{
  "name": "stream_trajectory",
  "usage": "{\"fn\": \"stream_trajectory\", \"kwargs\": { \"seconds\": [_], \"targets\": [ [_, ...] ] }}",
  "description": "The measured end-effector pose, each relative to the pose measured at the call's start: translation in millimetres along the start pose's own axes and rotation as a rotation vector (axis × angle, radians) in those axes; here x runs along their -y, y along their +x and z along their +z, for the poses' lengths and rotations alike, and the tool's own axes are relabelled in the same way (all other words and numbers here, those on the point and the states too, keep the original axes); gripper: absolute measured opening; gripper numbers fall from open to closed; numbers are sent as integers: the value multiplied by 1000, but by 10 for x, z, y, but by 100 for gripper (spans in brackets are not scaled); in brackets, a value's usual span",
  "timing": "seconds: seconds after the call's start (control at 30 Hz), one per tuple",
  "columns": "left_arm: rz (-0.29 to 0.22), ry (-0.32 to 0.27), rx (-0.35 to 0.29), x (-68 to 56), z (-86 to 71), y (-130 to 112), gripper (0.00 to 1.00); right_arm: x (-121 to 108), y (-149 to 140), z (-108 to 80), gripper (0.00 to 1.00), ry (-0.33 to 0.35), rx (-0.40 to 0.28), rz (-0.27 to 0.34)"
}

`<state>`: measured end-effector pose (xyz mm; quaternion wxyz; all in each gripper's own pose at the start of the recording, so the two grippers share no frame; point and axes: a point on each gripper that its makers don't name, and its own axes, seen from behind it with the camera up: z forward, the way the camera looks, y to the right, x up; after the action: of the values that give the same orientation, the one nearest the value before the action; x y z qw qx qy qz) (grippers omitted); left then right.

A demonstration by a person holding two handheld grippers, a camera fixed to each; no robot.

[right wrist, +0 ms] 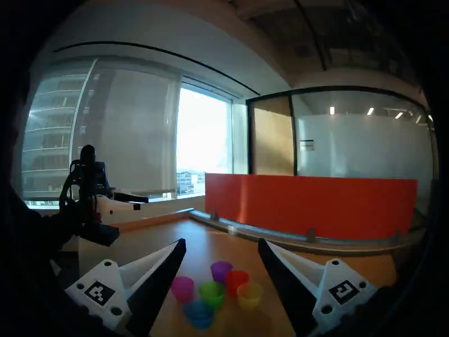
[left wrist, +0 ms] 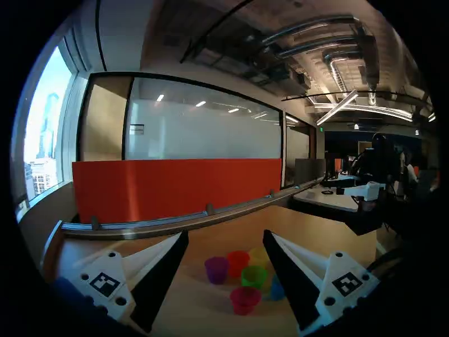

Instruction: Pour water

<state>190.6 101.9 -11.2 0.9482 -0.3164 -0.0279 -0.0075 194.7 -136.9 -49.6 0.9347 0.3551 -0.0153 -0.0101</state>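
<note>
While both grippers hover over the wooden table, we see the left gripper spread wide and gripping nothing, and the right gripper just as wide and equally empty. The coloured cups stand in a tight cluster on the table just ahead of each gripper, framed between its fingers but touching neither. We find no readable writing. Each finger carries a black-and-white square marker, a coded pattern rather than text, and the small sign on the glass wall far ahead is too small to read. In the left gripper view, the blue cup is half hidden behind the right-hand finger. We cannot tell whether any cup holds water.
</note>
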Motion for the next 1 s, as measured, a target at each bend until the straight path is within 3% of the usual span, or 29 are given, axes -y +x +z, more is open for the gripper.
{"fn": "stream_trajectory", "kwargs": {
  "seconds": [0.47,0.77,1.0],
  "targets": [
    [82,-109,90,-173,-31,-119,99,210,-172,7,99,103,116,-42],
    [64,-172,160,-205,-17,-285,99,287,-372,-54,99,164,214,-48],
    [74,-197,178,-205,-10,-352,99,302,-436,-49,99,181,239,-57]
  ]
}}
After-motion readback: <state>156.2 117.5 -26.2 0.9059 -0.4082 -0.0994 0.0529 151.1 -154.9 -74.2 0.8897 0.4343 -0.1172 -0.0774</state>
